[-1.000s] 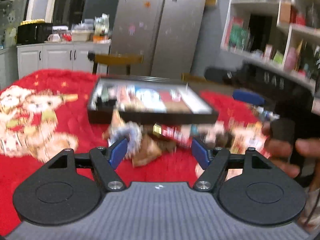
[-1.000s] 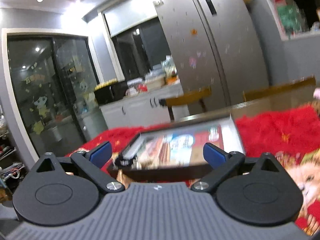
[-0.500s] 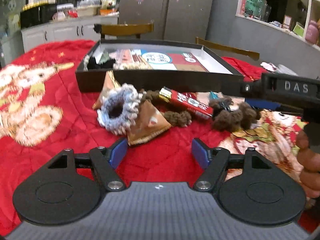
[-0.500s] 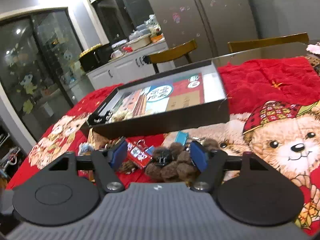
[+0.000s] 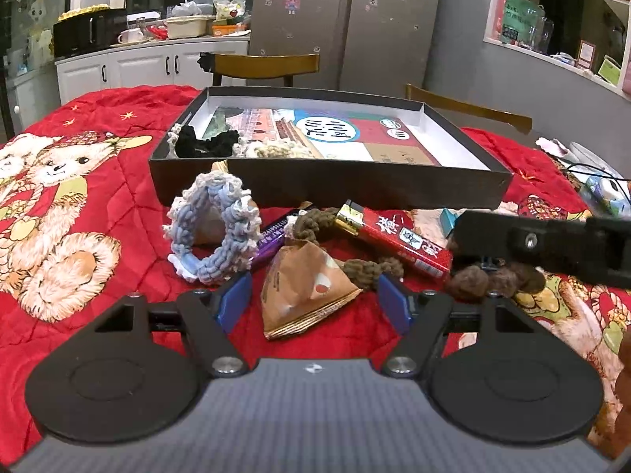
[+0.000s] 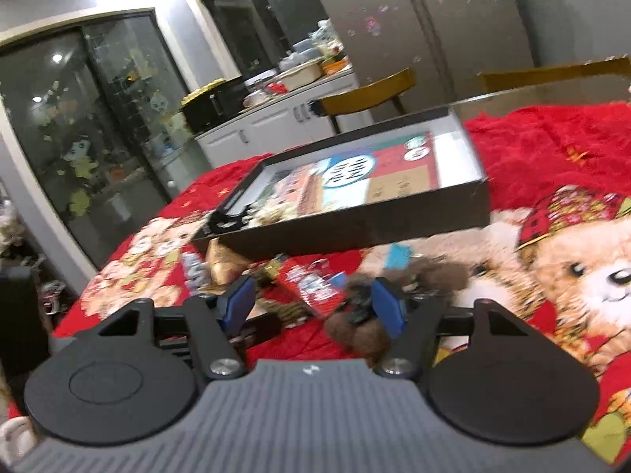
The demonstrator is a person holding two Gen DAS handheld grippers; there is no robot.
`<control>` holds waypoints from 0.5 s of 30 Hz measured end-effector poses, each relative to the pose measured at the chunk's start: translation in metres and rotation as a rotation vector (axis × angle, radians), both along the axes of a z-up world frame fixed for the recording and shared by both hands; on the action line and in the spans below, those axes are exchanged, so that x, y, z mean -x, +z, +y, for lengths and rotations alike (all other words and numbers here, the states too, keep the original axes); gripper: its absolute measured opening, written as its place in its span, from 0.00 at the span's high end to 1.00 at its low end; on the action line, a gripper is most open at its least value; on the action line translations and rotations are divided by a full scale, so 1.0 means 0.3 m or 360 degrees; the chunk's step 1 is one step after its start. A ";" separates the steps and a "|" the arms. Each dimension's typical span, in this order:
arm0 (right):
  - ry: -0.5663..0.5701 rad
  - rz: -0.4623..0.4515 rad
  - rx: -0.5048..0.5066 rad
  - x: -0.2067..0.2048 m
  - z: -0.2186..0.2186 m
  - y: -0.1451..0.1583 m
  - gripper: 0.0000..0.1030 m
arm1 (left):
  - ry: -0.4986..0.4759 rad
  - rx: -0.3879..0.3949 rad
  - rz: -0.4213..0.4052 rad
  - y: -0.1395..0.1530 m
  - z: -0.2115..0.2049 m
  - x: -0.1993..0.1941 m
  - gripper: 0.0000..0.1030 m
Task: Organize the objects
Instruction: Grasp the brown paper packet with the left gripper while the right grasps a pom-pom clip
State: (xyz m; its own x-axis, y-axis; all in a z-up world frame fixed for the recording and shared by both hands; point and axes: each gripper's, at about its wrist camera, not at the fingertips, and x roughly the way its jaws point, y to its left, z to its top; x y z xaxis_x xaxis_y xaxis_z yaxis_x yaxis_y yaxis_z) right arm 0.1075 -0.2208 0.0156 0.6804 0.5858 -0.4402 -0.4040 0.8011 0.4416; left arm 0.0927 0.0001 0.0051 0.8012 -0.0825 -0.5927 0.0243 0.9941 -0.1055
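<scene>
A shallow black cardboard box (image 5: 327,189) with a white inner wall lies flat on the red teddy-bear quilt (image 5: 79,213) that covers the bench, its long axis running left to right across the left wrist view and its open face up; a printed sheet lines its floor, and a black scrunchie (image 5: 201,144) and a cream knitted scrunchie (image 5: 276,149) sit in its near-left corner. Just in front of the box's near wall lies a loose heap: a blue-and-white knitted scrunchie (image 5: 215,232) standing on edge against a brown packet, a purple wrapper bar (image 5: 272,240), a brown triangular paper packet (image 5: 305,287) pointing toward the box, and a red rectangular pack (image 5: 394,238) whose long axis slants from the box down to the right. Brown fuzzy pompoms (image 5: 473,283) lie at the heap's right end, partly hidden by the right gripper (image 6: 311,307), whose jaws stand apart around them and whose view is motion-blurred. The left gripper (image 5: 313,301) hovers with jaws apart on either side of the paper packet, clamped on nothing.
</scene>
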 end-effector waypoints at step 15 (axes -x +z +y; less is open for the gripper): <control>-0.0304 0.0113 0.0267 -0.039 0.017 -0.077 0.32 | 0.0041 -0.0009 -0.0028 -0.013 0.001 0.008 0.45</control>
